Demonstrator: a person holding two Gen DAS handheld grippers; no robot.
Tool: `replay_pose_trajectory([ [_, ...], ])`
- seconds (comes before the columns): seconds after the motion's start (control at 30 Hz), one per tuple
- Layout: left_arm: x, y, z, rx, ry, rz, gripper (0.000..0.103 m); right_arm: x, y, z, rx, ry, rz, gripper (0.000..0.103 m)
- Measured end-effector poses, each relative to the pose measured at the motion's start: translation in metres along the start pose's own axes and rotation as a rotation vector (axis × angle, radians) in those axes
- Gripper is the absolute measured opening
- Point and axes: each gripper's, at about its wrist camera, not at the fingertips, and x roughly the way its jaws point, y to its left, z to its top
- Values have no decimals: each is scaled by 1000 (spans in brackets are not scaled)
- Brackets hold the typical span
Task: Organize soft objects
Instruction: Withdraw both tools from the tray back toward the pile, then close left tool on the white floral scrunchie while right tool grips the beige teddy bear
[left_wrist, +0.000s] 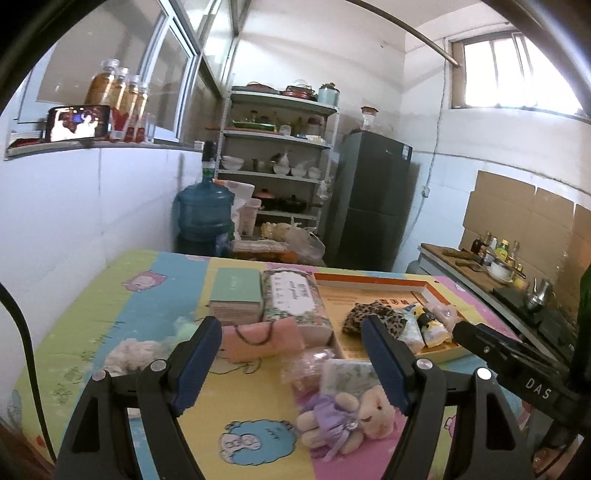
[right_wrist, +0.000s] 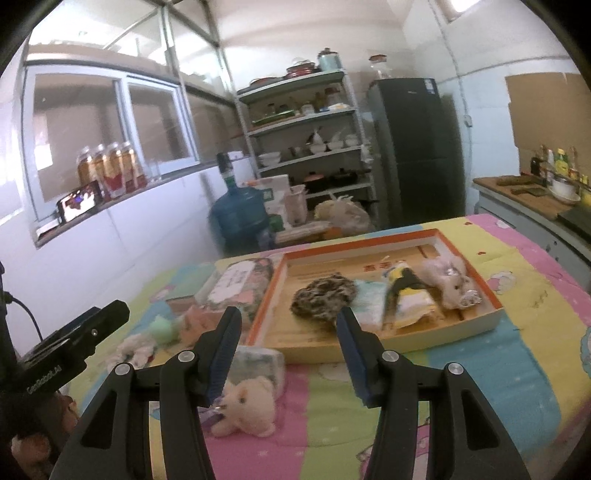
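A shallow orange-rimmed box (right_wrist: 439, 336) (left_wrist: 373, 286) on the table holds a leopard-print soft piece (right_wrist: 325, 297) (left_wrist: 369, 314), small packets (right_wrist: 410, 302) and a pink plush (right_wrist: 452, 280). A cream teddy in a purple dress (left_wrist: 347, 417) (right_wrist: 247, 410) lies on the cloth in front of the box. Near it are a floral tissue pack (left_wrist: 349, 374) (right_wrist: 258, 363) and a pink wrapped item (left_wrist: 314, 365). My left gripper (left_wrist: 291, 350) is open and empty above these. My right gripper (right_wrist: 286, 334) is open and empty above the box's near edge.
A colourful cartoon cloth (left_wrist: 155, 295) covers the table. On it are a mint box (left_wrist: 236, 295), a floral tissue box (left_wrist: 295, 299), a pink pouch (left_wrist: 258, 338) and white fluff (left_wrist: 129, 354). Behind stand a water jug (left_wrist: 205, 214), shelves (left_wrist: 277, 155) and a fridge (left_wrist: 373, 199).
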Motion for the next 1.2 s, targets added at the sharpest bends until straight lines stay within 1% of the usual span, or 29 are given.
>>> replay_pose_trajectory([
  [0.07,-5,5,-1,-1,-8,5,78,1,8,-1,-11,4,9,56],
  [0.13,-11,11,-1,-1,-21,15,78,1,16,-2,-23,8,17,61],
  [0.47,-32,33,-7,-21,-46,49,78,-1,47,-7,-87,24,55,61],
  [0.57,-36,38,-8,-29,-52,55,78,0,56,-10,-108,34,59,67],
  [0.63,-39,41,-9,-32,-56,58,77,-1,60,-11,-119,37,64,72],
  [0.87,-45,51,-13,-46,-60,64,77,-3,76,-15,-159,38,67,74],
  [1.2,-51,65,-20,-67,-66,82,78,1,88,-20,-179,53,68,74],
])
